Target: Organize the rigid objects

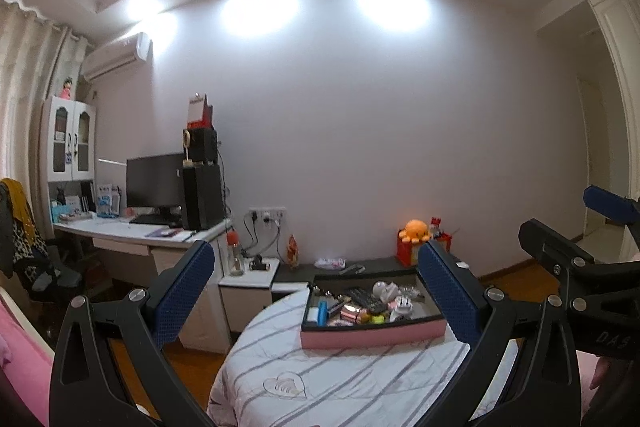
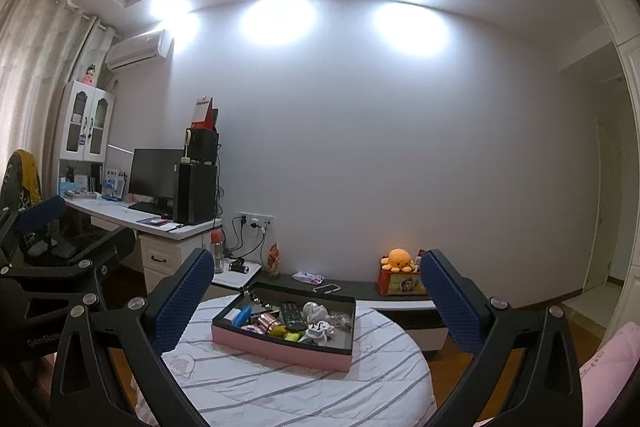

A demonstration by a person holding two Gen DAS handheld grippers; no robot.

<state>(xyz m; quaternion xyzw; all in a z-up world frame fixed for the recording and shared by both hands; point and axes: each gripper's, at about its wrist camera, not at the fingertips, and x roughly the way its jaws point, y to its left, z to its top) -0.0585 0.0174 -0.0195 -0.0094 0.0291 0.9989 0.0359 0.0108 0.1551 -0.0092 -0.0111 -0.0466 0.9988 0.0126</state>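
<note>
Plainly, both tools are held high and back from the work: the left gripper (image 1: 316, 287) and the right gripper (image 2: 316, 291) each stand spread wide with nothing between the blue pads. Beyond them, on the round striped quilt (image 2: 280, 387), sits one pink-sided tray (image 2: 280, 349) with the small rigid things heaped in it; the quilt around it is bare. Whether these were gathered there or await sorting cannot be told. For any grasp, I would come down from above on one piece at the heap's edge, pads astride its narrow sides, so neighbours stay put. Countable are one black remote (image 2: 291, 315), one blue block (image 2: 242, 317), one copper-coloured cylinder (image 2: 270, 323), one yellow-green piece (image 2: 293, 336); the white bits are too tangled to number.
</note>
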